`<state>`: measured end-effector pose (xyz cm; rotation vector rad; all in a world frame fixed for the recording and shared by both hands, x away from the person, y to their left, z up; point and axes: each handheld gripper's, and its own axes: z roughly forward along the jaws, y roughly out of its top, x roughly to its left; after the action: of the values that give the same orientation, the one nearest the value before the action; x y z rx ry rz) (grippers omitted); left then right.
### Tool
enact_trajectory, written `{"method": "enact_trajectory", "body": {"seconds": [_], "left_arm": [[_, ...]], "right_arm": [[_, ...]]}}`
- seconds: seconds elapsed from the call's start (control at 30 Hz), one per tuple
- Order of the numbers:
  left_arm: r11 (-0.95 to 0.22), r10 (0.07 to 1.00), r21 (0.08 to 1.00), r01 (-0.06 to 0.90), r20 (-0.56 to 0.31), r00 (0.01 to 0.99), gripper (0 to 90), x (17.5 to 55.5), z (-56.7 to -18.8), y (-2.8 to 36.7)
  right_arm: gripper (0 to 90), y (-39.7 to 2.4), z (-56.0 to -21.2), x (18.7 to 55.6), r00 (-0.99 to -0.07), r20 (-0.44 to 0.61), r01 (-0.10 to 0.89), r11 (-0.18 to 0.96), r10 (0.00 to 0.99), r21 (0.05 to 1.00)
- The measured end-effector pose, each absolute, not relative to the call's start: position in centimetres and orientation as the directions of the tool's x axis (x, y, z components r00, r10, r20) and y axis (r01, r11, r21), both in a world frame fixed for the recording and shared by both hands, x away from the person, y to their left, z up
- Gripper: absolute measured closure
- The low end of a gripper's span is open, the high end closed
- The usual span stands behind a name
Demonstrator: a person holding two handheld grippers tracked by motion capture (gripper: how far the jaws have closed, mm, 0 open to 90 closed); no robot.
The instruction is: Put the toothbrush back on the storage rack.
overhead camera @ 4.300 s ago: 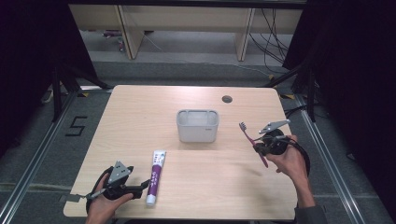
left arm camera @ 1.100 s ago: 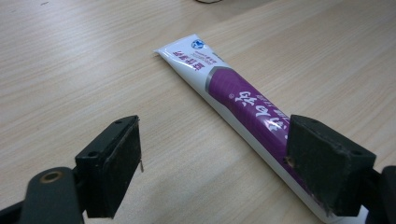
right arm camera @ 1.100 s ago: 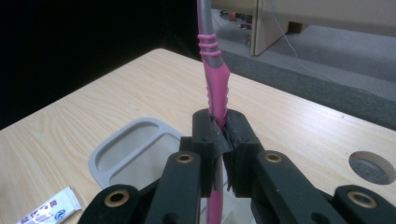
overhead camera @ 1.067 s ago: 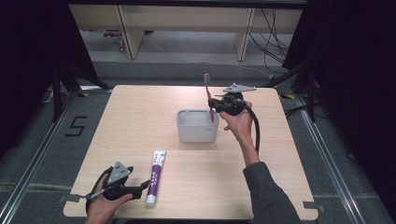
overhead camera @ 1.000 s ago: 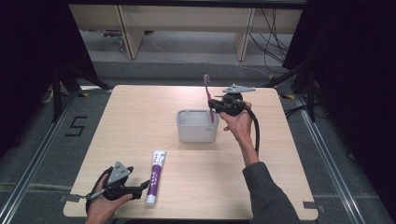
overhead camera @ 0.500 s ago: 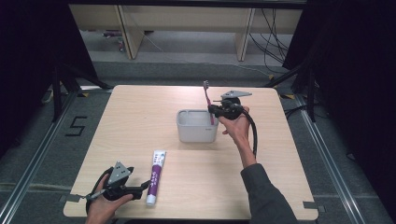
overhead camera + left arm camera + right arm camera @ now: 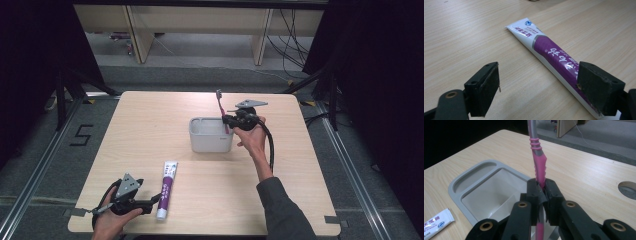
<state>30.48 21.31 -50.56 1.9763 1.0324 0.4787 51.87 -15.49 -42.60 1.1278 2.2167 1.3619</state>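
gripping toothbrush point(image 7: 539, 167) over holder point(image 7: 474, 183); high view: tube point(image 7: 167, 188).

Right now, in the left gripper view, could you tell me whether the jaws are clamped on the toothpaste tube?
No, the left gripper stands open, and the toothpaste tube lies flat on the table.

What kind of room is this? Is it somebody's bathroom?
Probably not: it looks like a lab or workshop. A bare wooden table stands amid black curtains, with loose cables on the grey floor, and the person's hands hold grippers.
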Motion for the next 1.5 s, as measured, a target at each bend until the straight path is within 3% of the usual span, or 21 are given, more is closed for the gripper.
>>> {"method": "enact_trajectory", "body": {"seconds": [0.3,0.57,0.87,1.0,1.5], "left_arm": [[-0.316,0.807,0.813,0.489,-0.042,0.590,17.8,30.5,-50.6,21.3],[-0.311,0.809,0.813,0.492,-0.045,0.587,17.8,30.5,-50.6,21.3],[-0.314,0.809,0.814,0.489,-0.041,0.586,17.8,30.4,-50.6,21.4],[-0.310,0.811,0.815,0.489,-0.042,0.584,17.8,30.4,-50.6,21.4],[-0.321,0.812,0.807,0.495,-0.035,0.582,17.8,30.5,-50.6,21.4]], "right_arm": [[83.1,-15.5,-42.7,51.8,-0.637,0.137,0.458,0.229,0.758,0.859],[76.7,-15.8,-42.3,51.6,-0.646,0.131,0.451,0.237,0.752,0.861],[51.8,-16.4,-41.7,50.8,-0.622,0.136,0.447,0.207,0.771,0.870],[46.4,-17.5,-41.3,50.0,-0.615,0.132,0.445,0.205,0.777,0.872],[39.4,-21.0,-41.3,46.8,-0.617,0.143,0.462,0.210,0.774,0.862]]}}
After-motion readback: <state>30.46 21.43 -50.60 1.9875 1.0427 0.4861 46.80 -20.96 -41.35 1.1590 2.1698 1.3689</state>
